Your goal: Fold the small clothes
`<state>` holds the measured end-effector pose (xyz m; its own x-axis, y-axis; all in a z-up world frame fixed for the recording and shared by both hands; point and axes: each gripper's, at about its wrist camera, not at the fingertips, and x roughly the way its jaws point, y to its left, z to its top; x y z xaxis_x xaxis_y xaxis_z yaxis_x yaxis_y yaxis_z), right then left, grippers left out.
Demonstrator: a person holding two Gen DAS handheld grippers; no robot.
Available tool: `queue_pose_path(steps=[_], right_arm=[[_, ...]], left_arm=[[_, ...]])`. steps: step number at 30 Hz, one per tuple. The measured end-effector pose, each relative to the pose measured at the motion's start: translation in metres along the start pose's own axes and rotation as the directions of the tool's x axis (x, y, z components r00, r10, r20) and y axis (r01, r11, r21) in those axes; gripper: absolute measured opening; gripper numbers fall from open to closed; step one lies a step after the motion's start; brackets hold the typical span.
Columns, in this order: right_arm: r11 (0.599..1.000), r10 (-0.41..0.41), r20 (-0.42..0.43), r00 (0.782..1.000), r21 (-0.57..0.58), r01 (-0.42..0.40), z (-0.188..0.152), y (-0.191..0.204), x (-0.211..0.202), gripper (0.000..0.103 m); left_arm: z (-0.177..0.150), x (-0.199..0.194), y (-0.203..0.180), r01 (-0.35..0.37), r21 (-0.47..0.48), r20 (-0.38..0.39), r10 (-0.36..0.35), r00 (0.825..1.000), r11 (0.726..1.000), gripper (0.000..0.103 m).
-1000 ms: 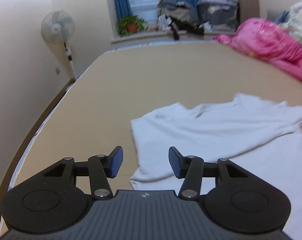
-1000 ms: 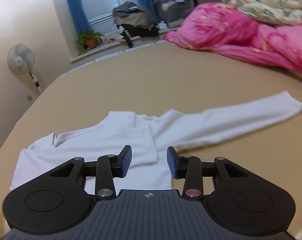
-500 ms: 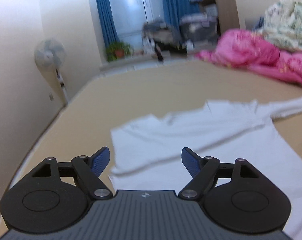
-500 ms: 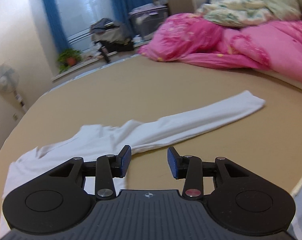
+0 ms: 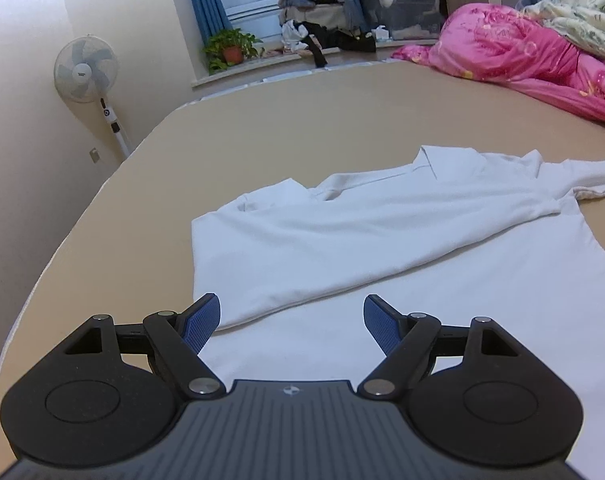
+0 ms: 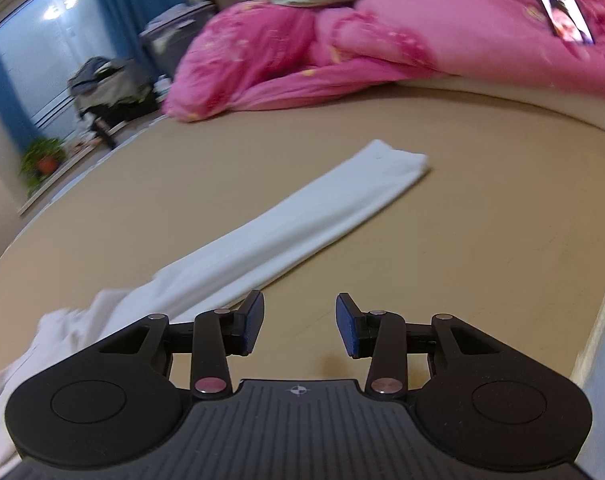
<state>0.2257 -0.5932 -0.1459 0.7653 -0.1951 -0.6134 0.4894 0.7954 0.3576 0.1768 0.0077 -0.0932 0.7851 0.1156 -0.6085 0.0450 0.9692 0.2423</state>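
The left hand-held gripper (image 5: 292, 322) hung with its jaws spread wide and nothing between them, poised just above the near part of the white shirt (image 5: 382, 248), which lay spread on the tan bed (image 5: 262, 120). The right hand-held gripper (image 6: 300, 326) was parted less widely and also empty, over bare bed just beside the shirt's long sleeve (image 6: 302, 216) — that sleeve stretched straight out, away from the body of the garment. One sleeve looked already folded diagonally across the chest in the left view. The cloth seemed light, soft and limp, likely to sag and drag if lifted from 1 point; the sleeve's cuff end (image 6: 398, 164) or its edge near the shoulder seemed the sensible places to pinch. Open bed lay around the shirt on all visible sides — the pink quilt (image 6: 382, 40) sat well apart at the far side, and the bed's edge curved close on the right.
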Motion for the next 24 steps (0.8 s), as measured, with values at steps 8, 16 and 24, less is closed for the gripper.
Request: queue_pose_path(steps=[8,16,24], right_arm=[[0.959,0.039,0.047,0.998,0.278,-0.051,0.018,-0.05,0.067,0.023],[0.889,0.069,0.061,0.996,0.45,-0.089,0.019,-0.066,0.123,0.024],[0.841,0.07,0.141,0.988,0.525,-0.134,0.018,-0.078,0.14,0.022]], left_arm=[[-0.003,0.014,-0.002,-0.003,0.009,-0.04,0.003,0.999,1.0,0.083],[-0.003,0.028,0.003,-0.019,-0.016,-0.076,0.018,0.997,1.0,0.083],[0.002,0.032,0.016,-0.035,-0.074,-0.087,0.028,0.996,0.997,0.083]])
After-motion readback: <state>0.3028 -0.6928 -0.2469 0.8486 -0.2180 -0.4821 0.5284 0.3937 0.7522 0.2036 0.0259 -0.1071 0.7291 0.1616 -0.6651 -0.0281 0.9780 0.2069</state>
